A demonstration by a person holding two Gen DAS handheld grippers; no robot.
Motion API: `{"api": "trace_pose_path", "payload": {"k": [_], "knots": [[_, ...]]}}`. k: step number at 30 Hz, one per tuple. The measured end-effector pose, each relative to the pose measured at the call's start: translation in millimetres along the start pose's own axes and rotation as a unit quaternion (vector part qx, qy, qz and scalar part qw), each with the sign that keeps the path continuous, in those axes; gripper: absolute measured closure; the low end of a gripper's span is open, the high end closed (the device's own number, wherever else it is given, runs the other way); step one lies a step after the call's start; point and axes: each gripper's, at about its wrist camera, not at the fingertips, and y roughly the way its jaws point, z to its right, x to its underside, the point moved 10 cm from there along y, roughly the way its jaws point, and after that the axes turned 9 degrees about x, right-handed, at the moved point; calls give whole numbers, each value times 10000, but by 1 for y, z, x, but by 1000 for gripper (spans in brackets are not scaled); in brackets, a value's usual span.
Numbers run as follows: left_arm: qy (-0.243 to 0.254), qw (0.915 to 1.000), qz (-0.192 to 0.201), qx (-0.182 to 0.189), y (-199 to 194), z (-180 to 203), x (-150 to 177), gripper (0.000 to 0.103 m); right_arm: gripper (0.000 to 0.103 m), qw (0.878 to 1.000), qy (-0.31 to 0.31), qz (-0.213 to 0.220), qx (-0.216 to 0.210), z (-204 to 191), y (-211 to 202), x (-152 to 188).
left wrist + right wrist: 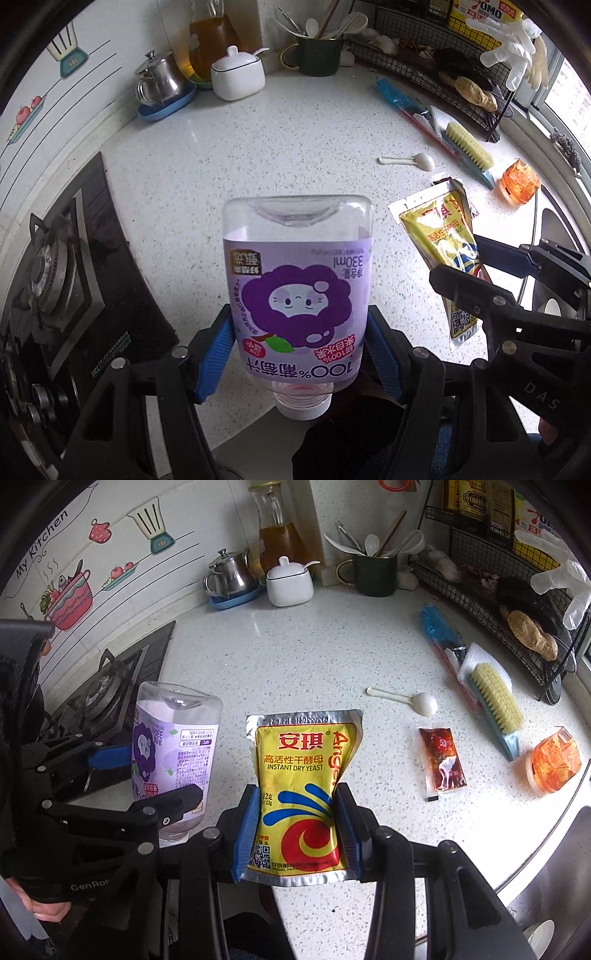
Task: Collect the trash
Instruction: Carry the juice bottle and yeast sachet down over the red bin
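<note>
My left gripper [299, 347] is shut on an empty purple-labelled grape juice bottle [295, 291], held cap toward me above the white counter; the bottle also shows in the right wrist view [173, 749]. My right gripper [297, 834] is shut on a yellow yeast packet [303, 797], held above the counter's front edge; the packet also shows in the left wrist view [443, 243]. A small dark red sauce sachet [443, 760], a white plastic spoon [406, 699] and a crumpled orange wrapper [554, 760] lie on the counter to the right.
A gas stove [62, 266] is at the left. A steel pot [229, 576], white sugar bowl [290, 581] and utensil mug [373, 576] stand at the back. A scrub brush [496, 705] and wire rack [517, 602] are right. The sink [554, 886] is at the near right.
</note>
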Motion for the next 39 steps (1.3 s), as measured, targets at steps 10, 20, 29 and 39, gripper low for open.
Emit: {"api": "trace_pose_path", "payload": {"k": [10, 20, 29, 39], "knots": [[-251, 9996, -57, 66, -15, -11, 62, 37, 64, 9997, -214, -99, -42, -35, -14, 44], [-260, 9992, -202, 215, -22, -5, 145, 37, 64, 9990, -348, -276, 13, -63, -31, 116], [-377, 9971, -556, 343, 7, -2, 206, 37, 64, 9974, -347, -625, 119, -75, -17, 171], [-391, 9948, -791, 501, 87, -3, 251, 37, 64, 9950, -272, -947, 136, -78, 49, 238]]}}
